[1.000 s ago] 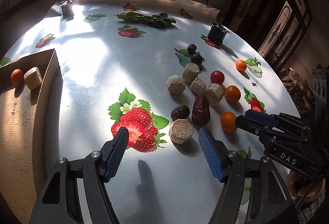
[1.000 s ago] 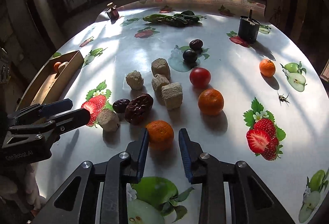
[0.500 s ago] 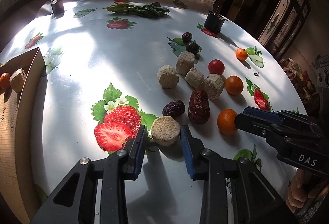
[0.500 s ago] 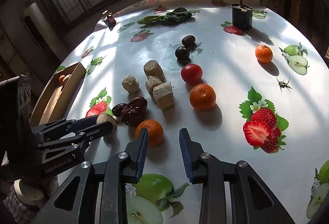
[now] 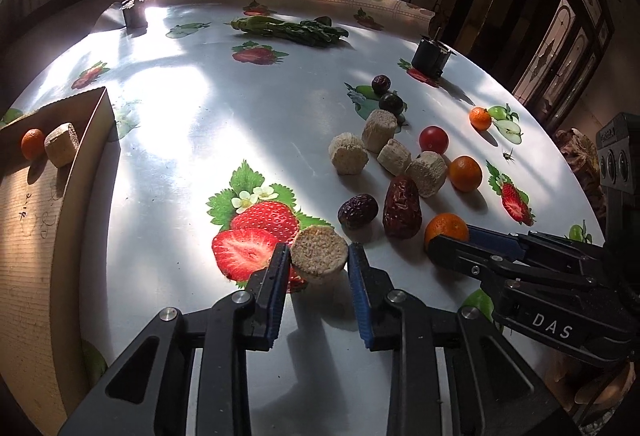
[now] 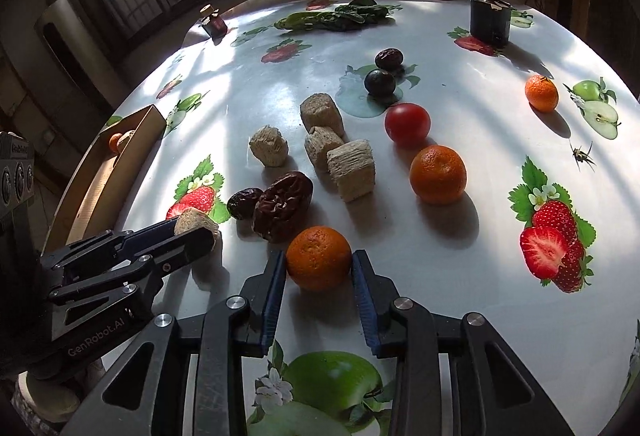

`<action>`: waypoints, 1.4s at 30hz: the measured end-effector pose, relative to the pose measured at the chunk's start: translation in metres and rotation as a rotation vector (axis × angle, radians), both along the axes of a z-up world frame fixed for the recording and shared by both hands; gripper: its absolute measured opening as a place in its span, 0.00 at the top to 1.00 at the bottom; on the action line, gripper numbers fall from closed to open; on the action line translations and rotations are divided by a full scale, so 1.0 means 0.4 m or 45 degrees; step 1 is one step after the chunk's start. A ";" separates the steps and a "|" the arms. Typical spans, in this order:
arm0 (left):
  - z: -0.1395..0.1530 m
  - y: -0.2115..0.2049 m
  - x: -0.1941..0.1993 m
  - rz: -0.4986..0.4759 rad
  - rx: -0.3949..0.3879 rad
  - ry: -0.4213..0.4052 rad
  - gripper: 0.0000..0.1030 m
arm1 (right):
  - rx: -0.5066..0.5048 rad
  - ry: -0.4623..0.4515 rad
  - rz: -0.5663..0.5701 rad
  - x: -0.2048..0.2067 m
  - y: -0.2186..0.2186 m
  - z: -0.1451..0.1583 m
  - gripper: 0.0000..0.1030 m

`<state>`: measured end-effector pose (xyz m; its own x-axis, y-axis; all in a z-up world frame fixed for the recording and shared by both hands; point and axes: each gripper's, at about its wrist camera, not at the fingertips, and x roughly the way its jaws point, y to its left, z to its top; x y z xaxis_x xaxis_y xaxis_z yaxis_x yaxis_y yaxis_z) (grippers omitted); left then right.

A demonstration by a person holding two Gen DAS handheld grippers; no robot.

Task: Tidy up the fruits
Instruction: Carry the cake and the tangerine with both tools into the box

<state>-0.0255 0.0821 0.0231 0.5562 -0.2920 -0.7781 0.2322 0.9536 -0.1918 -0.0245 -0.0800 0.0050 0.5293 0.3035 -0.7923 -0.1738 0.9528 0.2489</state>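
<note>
A round beige cake (image 5: 319,250) lies on the table by the printed strawberry, between the blue pads of my left gripper (image 5: 319,256). The jaws are closing and both pads touch its sides. The right wrist view shows the same cake (image 6: 196,220) in that gripper (image 6: 196,232). My right gripper (image 6: 319,264) has a small orange (image 6: 319,258) between its pads, which touch both sides; the orange rests on the table. Beyond lie two dark dates (image 6: 282,204), several more beige cakes (image 6: 352,174), another orange (image 6: 438,174), a tomato (image 6: 407,123) and two dark plums (image 6: 380,82).
A cardboard box (image 5: 94,140) at the left holds an orange (image 5: 33,143) and a cake (image 5: 61,144). A third orange (image 6: 541,93), a black cup (image 6: 490,20), leafy greens (image 6: 336,18) and a small jar (image 6: 214,24) stand toward the far edge. The table edge curves close on the right.
My left gripper went from wide open to closed around the round cake. My right gripper moved forward and down, and the orange now sits between its pads.
</note>
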 end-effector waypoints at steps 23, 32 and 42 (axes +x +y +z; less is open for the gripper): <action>0.322 0.412 -0.204 0.321 -0.136 -0.261 0.72 | 0.032 -0.319 0.218 -0.125 0.184 0.335 0.66; 0.541 0.608 -0.146 0.487 0.144 -0.425 0.72 | 0.153 -0.515 0.328 -0.023 0.373 0.594 0.65; 0.290 0.708 0.129 0.546 0.057 -0.126 0.72 | 0.168 -0.225 0.396 0.173 0.610 0.372 0.65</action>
<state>0.0262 0.3653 0.1392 0.6923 0.0144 -0.7215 -0.1709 0.9746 -0.1445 0.0446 0.1638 0.1537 0.5207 0.5647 -0.6403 -0.5010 0.8094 0.3064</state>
